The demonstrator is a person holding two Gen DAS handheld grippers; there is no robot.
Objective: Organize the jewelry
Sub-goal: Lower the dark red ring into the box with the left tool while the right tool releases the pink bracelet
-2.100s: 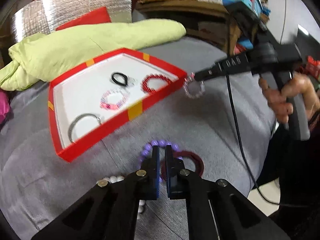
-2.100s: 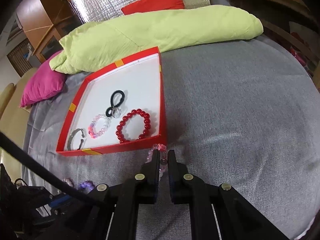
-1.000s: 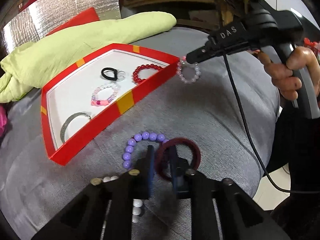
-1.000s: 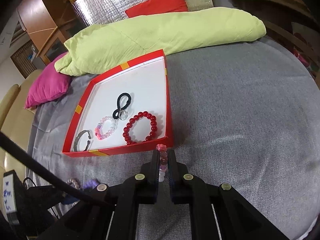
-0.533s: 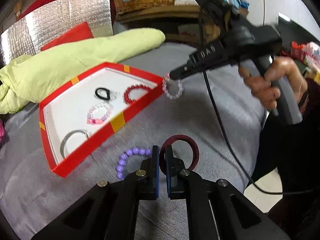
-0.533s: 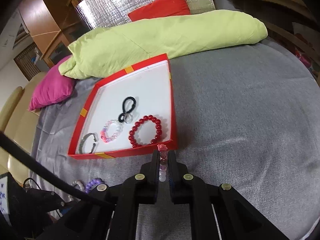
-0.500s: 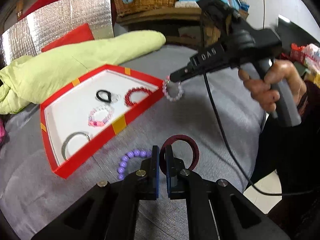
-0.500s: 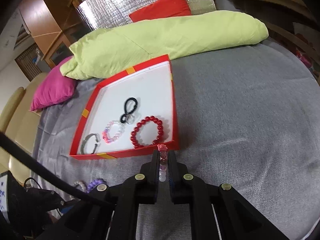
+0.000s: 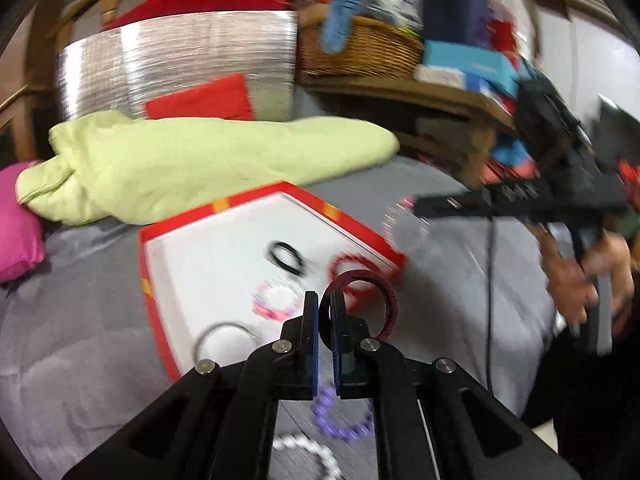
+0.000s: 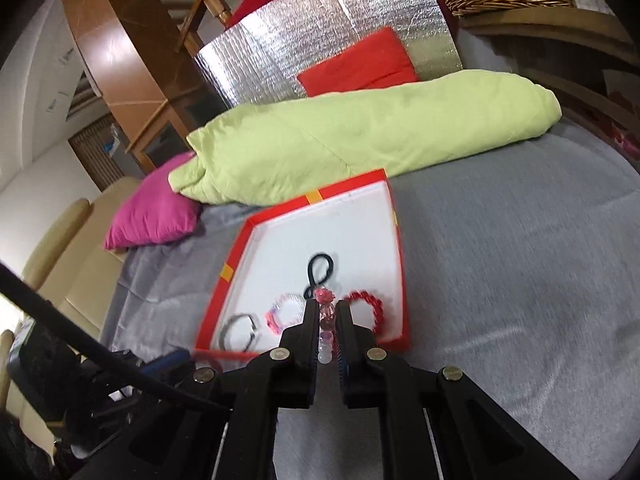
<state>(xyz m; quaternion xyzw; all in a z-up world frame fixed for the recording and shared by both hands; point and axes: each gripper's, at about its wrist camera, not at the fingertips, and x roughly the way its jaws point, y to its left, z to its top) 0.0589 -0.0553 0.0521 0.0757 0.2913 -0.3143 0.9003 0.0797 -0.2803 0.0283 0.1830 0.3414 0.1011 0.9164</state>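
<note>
The left hand-held gripper [image 9: 325,308] is pressed together on a dark red bangle [image 9: 386,292], held up in front of the red tray [image 9: 158,312]. The right hand-held gripper [image 10: 324,320] pinches a pink bead bracelet [image 10: 325,334] edge-on just above the tray's near rim. A purple bead bracelet [image 9: 340,426] and white beads [image 9: 308,448] lie on the grey surface [image 10: 520,280]

A wide grey fabric-covered surface [image 10: 520,280] carried a shallow red cardboard tray with a white floor [image 10: 394,216], a long pale green quilted bundle [image 10: 360,136] behind it, a magenta cushion [image 10: 154,212], and, nearer, a purple bead bracelet [image 9: 340,426] beside a white bead strand [image 9: 308,450].
</note>
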